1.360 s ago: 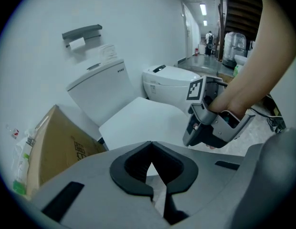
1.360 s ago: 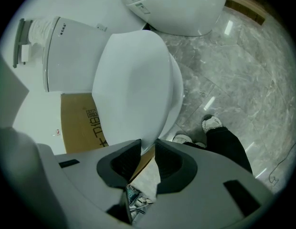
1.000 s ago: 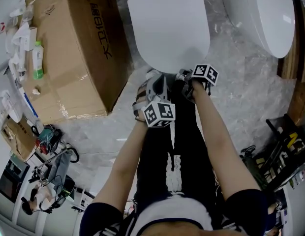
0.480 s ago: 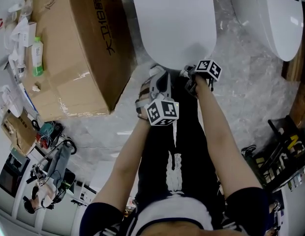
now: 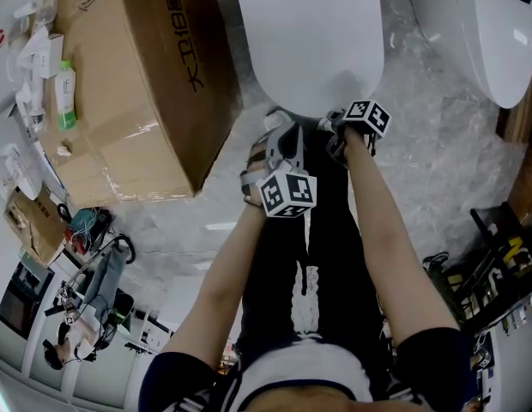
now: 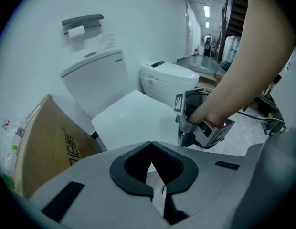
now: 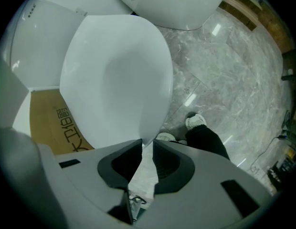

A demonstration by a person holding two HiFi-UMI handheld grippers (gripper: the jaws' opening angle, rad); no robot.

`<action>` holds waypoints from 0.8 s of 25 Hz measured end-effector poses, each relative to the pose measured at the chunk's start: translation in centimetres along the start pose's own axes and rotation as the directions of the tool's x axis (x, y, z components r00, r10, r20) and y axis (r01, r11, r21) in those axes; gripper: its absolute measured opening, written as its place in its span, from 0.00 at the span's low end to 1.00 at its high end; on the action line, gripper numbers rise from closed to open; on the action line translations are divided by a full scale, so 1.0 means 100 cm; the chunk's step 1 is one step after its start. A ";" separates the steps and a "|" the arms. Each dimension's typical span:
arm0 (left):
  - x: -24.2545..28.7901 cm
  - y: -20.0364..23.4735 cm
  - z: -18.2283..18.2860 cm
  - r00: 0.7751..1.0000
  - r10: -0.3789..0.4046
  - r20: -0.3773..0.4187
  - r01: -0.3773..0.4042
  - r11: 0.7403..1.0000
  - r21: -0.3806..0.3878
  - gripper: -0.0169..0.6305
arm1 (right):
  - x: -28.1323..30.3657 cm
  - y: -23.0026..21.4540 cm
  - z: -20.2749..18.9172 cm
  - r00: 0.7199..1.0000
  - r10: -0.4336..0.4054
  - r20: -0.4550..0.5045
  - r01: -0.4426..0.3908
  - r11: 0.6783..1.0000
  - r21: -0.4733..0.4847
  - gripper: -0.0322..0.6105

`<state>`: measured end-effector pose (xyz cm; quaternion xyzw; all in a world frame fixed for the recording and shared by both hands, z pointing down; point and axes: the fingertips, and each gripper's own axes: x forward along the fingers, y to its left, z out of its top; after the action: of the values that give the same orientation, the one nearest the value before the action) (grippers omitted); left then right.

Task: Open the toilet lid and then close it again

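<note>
Toilet lid (image 5: pixel 309 41) lies flat, closed on its bowl. Right tongs (image 7: pixel 144 149) pinch the toilet lid's front lip, probably because that edge gives the best leverage for lifting. Left tongs (image 6: pixel 151 151), pressed together and empty, idle just before the toilet lid's front.

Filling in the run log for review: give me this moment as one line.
glossy white toilet lid: down | right gripper: at lid's front edge, grip unclear | left gripper: shut, empty
</note>
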<state>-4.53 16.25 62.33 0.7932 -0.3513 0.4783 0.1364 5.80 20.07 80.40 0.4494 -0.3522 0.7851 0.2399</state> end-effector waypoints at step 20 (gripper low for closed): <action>-0.007 0.010 0.041 0.987 -0.030 0.156 0.050 0.991 -0.125 0.04 | -0.129 0.146 -0.045 0.795 0.593 0.126 -0.300 0.565 -0.768 0.06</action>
<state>-2.72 13.53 59.49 0.8243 -0.3748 0.3890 0.1694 -0.54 13.42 62.63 0.3526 -0.7704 0.5191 0.1125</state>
